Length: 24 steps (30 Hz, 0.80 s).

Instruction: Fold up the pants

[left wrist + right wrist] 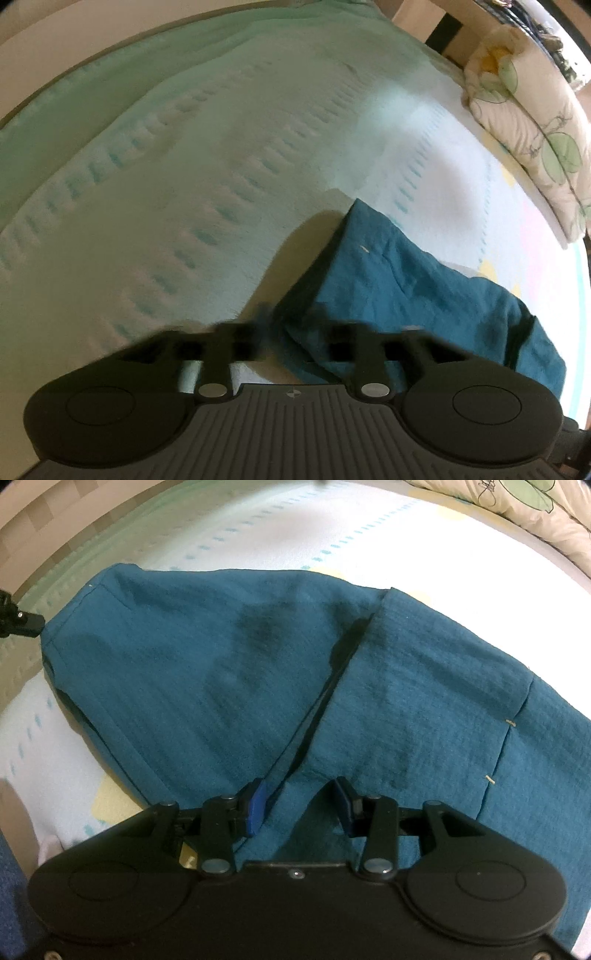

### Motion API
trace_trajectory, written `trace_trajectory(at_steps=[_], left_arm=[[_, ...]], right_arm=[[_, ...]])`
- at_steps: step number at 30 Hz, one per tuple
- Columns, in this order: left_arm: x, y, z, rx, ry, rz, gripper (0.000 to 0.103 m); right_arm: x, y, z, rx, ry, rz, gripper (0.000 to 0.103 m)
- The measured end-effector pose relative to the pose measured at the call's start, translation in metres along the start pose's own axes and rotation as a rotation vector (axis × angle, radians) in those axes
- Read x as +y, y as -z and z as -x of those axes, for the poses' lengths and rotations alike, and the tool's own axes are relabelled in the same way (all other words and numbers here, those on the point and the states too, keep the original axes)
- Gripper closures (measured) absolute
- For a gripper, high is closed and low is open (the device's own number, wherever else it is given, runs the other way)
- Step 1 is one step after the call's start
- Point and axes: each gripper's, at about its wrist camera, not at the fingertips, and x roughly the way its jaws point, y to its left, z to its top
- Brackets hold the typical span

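Observation:
Teal pants (229, 657) lie folded on a pale bedsheet (258, 528), one layer lapped over another along a diagonal edge. My right gripper (301, 806) points down over them, its blue pads (257, 805) apart, with a ridge of the cloth rising between them and no clear pinch. In the left wrist view the same pants (399, 280) stretch off to the right. My left gripper (295, 343) hovers at their near corner, blurred, jaws wide apart, the corner of cloth lying loose between the fingers.
A flower-print quilt (532, 125) is bunched along the bed's far right side. The sheet (184, 184) spreads left and ahead of the pants. A black gripper part (20, 622) pokes in at the left edge by the pants' hem. Wooden floor (44, 524) shows beyond the bed.

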Motion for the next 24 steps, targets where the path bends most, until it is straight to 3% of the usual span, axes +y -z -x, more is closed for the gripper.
trace_trajectory(at_steps=[1,2,6,11,19,24], left_arm=[[0.0,-0.001,-0.002,0.001,0.008,-0.013,0.032],[0.0,0.0,-0.003,0.005,0.009,-0.021,0.03],[-0.003,0.001,-0.007,0.038,0.054,-0.035,0.03],[-0.017,0.008,-0.019,0.073,0.037,-0.124,0.03],[-0.024,0.015,-0.044,0.123,-0.013,-0.139,0.03],[-0.039,0.023,-0.055,0.124,-0.072,-0.19,0.019]], right_arm=[[0.0,0.0,0.0,0.0,0.0,0.0,0.051],[0.0,0.0,0.0,0.0,0.0,0.0,0.051],[-0.001,0.0,0.0,-0.003,-0.003,-0.003,0.051],[-0.001,0.0,0.0,-0.003,-0.006,-0.004,0.051],[-0.002,0.002,0.001,-0.007,-0.013,-0.005,0.051],[-0.003,0.002,0.002,-0.009,-0.021,-0.015,0.051]])
